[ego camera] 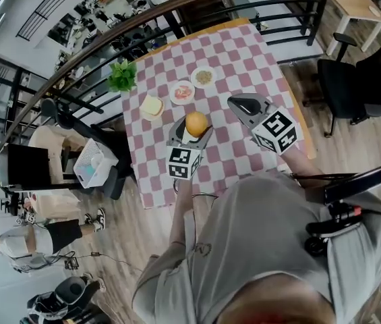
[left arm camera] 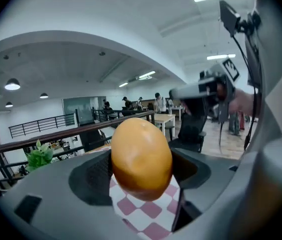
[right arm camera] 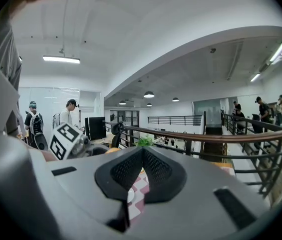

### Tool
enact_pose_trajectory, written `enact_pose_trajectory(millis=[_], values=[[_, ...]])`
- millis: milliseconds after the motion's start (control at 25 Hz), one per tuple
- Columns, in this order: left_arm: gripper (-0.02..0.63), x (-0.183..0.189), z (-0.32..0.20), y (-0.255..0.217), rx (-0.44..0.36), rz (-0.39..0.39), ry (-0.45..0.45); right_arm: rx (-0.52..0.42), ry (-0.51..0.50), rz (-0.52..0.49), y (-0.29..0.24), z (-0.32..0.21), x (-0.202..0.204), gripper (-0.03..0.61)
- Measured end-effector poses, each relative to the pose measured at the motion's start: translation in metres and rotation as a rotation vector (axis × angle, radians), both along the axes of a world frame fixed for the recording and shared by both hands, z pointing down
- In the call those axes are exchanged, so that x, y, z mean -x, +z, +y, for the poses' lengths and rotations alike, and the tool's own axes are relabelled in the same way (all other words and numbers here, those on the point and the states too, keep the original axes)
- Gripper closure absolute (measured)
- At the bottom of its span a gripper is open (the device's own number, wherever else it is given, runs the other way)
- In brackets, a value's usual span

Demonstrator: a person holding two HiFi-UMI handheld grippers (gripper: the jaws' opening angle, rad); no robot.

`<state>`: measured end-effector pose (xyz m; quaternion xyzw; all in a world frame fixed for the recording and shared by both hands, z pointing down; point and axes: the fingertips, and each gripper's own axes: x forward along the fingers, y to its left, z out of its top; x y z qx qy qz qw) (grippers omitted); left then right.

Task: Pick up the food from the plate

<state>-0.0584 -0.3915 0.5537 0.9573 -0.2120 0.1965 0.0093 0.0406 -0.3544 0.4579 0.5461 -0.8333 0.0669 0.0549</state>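
Note:
An orange-yellow oval piece of food (ego camera: 196, 123) (left arm camera: 141, 156) is held above the pink-and-white checkered table (ego camera: 244, 52). My left gripper (ego camera: 191, 125) (left arm camera: 141, 170) is shut on it, with a dark pad on either side. Right of it, my right gripper (ego camera: 235, 102) (right arm camera: 141, 156) hovers over the cloth, shut, with nothing between its touching pads. Farther back, three small white plates hold a slice of bread (ego camera: 152, 106), pinkish-red food (ego camera: 182, 92) and beige food (ego camera: 203, 77).
A green potted plant (ego camera: 122, 76) stands at the table's far left corner. A curved railing (ego camera: 177, 9) runs behind the table. A black office chair (ego camera: 342, 86) is at the right, a white crate (ego camera: 90, 162) on the floor at the left.

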Motion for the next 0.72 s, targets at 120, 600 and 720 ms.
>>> enact_pose_trajectory(millis=[120, 600, 720], values=[[0.255, -0.015, -0.001, 0.066, 0.019, -0.164, 0.055, 0.024, 0.03, -0.005, 0.008, 0.007, -0.007, 0.565], [0.254, -0.026, 0.048, 0.338, 0.147, -0.869, 0.445, 0.036, 0.121, -0.015, 0.014, 0.032, -0.021, 0.565], [0.255, -0.02, 0.059, 0.365, 0.207, -0.916, 0.47, 0.045, 0.132, -0.002, 0.016, 0.036, -0.024, 0.565]])
